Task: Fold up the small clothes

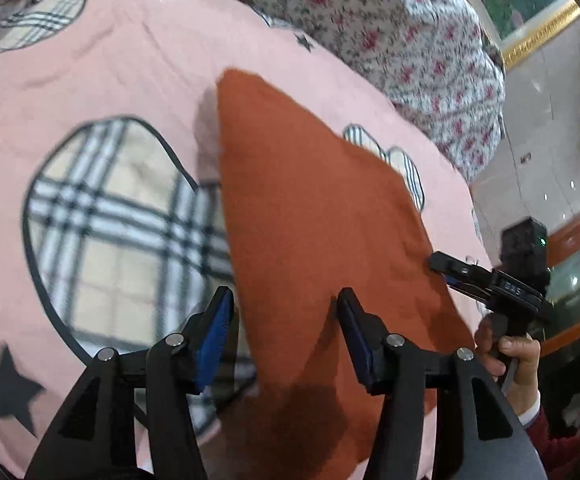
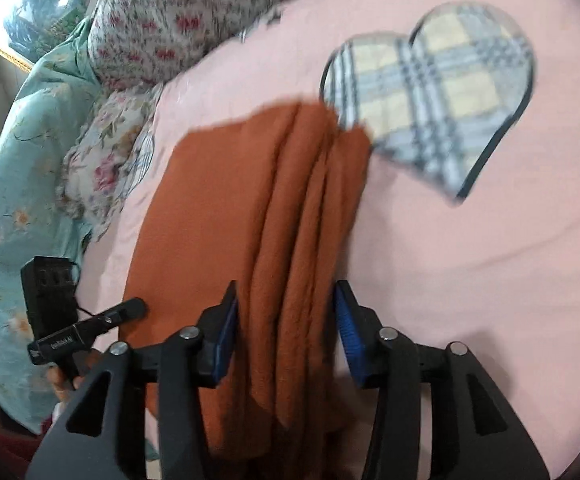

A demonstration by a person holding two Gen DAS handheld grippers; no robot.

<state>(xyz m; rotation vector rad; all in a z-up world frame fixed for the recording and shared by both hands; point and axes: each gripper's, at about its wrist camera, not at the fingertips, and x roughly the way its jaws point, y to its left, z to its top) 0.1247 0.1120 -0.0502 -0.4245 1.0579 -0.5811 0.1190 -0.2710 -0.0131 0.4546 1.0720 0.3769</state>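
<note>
both the left gripper (image 1: 286, 336) and right gripper (image 2: 286, 328) stand released over the folded rust-orange knit cloth (image 2: 250, 208); a careless regrip could drag its layers apart.

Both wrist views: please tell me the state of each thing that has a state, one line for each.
Orange cloth: folded in layers, lying on the pink bedsheet.
Left gripper: open, fingers clear of the cloth.
Right gripper: open, cloth edge between its fingers, not pressed.

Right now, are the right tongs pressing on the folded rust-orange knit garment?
Apart. The right wrist view shows the right tongs with jaws spread, pink sheet visible between one blue pad and the folded rust-orange knit garment.
</note>
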